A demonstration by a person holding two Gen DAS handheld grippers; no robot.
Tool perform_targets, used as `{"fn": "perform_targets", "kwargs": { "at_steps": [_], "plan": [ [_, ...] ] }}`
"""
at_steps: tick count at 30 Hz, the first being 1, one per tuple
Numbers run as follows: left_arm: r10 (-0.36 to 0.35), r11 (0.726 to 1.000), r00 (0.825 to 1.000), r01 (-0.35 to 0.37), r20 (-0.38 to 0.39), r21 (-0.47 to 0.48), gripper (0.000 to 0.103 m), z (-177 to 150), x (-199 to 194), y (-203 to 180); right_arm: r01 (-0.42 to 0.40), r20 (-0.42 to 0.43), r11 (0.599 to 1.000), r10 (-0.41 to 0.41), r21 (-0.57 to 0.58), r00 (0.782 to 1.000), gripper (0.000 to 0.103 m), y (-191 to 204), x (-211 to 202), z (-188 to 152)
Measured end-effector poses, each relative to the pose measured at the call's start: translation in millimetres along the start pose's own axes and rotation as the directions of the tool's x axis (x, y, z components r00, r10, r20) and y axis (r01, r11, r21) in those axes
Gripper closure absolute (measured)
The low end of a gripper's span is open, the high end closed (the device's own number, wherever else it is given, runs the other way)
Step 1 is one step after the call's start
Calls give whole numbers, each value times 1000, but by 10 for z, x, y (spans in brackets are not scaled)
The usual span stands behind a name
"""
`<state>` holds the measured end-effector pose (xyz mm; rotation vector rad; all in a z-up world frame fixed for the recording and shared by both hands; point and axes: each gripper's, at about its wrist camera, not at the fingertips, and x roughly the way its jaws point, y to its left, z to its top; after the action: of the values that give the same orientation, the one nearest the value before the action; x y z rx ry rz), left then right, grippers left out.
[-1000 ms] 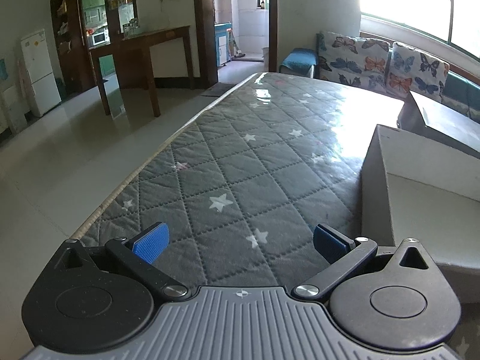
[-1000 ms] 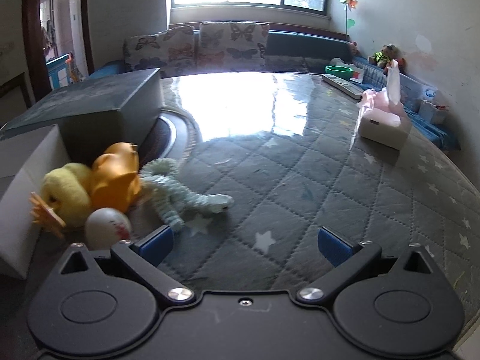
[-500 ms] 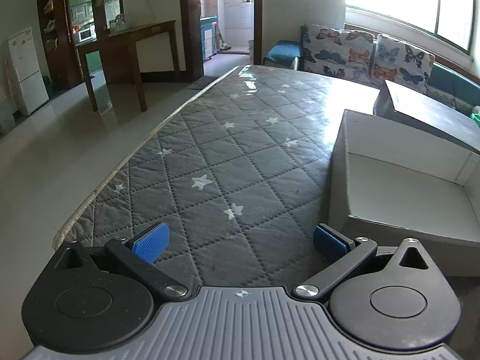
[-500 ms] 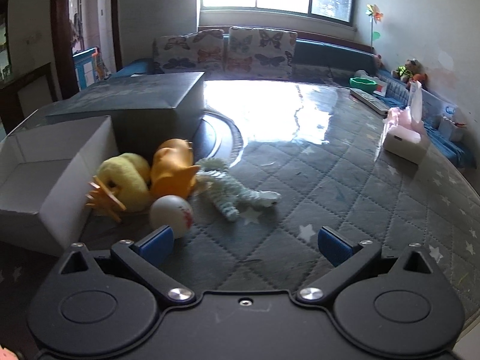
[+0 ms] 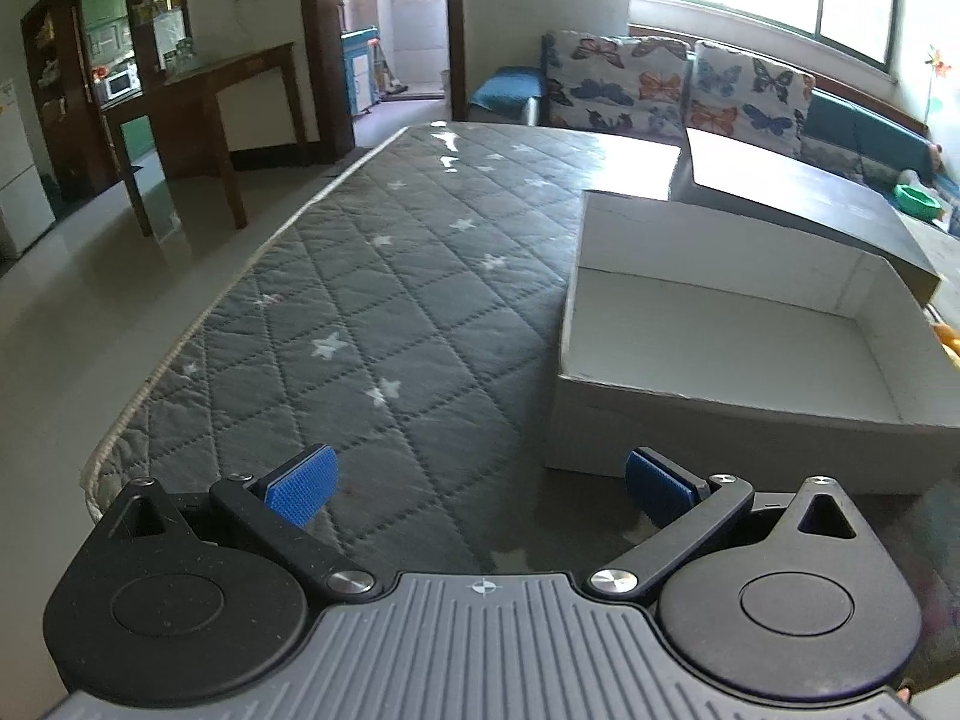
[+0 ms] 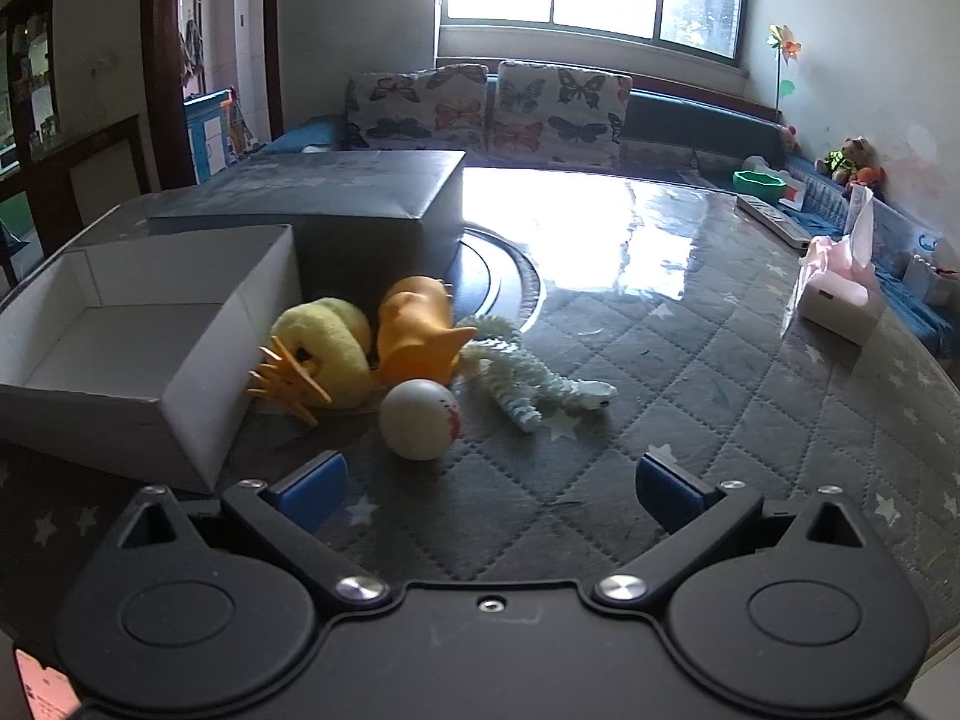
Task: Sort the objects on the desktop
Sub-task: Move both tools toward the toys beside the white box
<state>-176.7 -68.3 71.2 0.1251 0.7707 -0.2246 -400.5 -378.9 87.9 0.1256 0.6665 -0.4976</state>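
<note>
In the right wrist view a yellow plush duck [image 6: 324, 354], an orange rubber toy [image 6: 417, 333], a white ball with red marks [image 6: 420, 427] and a pale green knitted snake [image 6: 528, 378] lie together on the grey quilted table. An open white box [image 6: 138, 354] stands just left of them; it also shows in the left wrist view [image 5: 738, 336], empty. My right gripper [image 6: 489, 492] is open and empty, just short of the ball. My left gripper [image 5: 480, 489] is open and empty, near the white box's near left corner.
A dark grey box lid [image 6: 336, 210] stands behind the white box. A tissue box [image 6: 840, 294] sits at the table's right edge, a remote [image 6: 774, 219] and green bowl [image 6: 759, 183] farther back. The table's left edge [image 5: 228, 294] drops to the floor.
Both grippers have drawn back and risen. The white box now shows more fully in both views, and the toys sit farther right and ahead of the right gripper. Jaws stay open.
</note>
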Motion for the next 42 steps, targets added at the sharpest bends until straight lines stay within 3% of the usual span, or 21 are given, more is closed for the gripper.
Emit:
{"fn": "perform_targets", "kwargs": {
  "at_steps": [27,42],
  "plan": [
    [-53,992,998,56,-27,117,0,-175,-152,-517,-70,-2,996,70,-61,998,0,281,-246,-143],
    [-125,978,991,132,-49,164,0,-249,-206,-761,-96,-23,992,94,-81,995,0,376,-326,-250]
  ]
}}
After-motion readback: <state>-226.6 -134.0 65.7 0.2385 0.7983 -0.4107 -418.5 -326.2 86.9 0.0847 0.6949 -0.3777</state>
